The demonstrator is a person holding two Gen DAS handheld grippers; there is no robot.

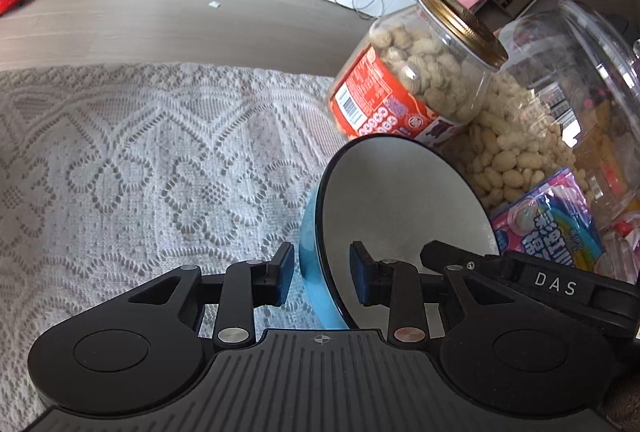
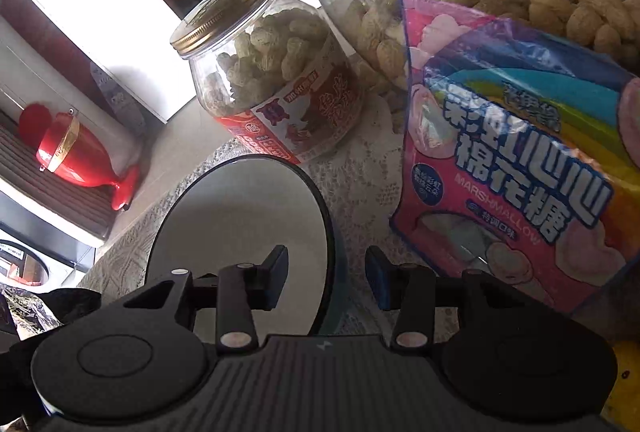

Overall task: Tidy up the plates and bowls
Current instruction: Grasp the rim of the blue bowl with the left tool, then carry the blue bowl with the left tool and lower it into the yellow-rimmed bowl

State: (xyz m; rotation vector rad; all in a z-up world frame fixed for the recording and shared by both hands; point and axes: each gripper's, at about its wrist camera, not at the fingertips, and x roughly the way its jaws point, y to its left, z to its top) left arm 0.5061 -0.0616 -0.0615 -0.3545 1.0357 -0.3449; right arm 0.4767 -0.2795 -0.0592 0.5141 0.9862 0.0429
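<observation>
A blue bowl [image 1: 310, 240] with a white inside and a dark rim sits on the lace tablecloth [image 1: 140, 171]. My left gripper [image 1: 322, 274] is open, its fingers on either side of the bowl's near rim, one outside and one inside. The same bowl [image 2: 240, 216] shows in the right wrist view. My right gripper [image 2: 326, 280] is open and straddles the opposite rim, one finger inside and one outside. The right gripper's body also shows in the left wrist view [image 1: 560, 288], at the bowl's right side.
A peanut jar with a gold lid [image 1: 408, 79] and a large clear jar of peanuts [image 1: 560, 119] stand just behind the bowl. A pink marshmallow bag [image 2: 512, 167] leans beside it. The table's far edge meets the floor [image 1: 160, 15]. A red object [image 2: 76, 155] lies on the floor.
</observation>
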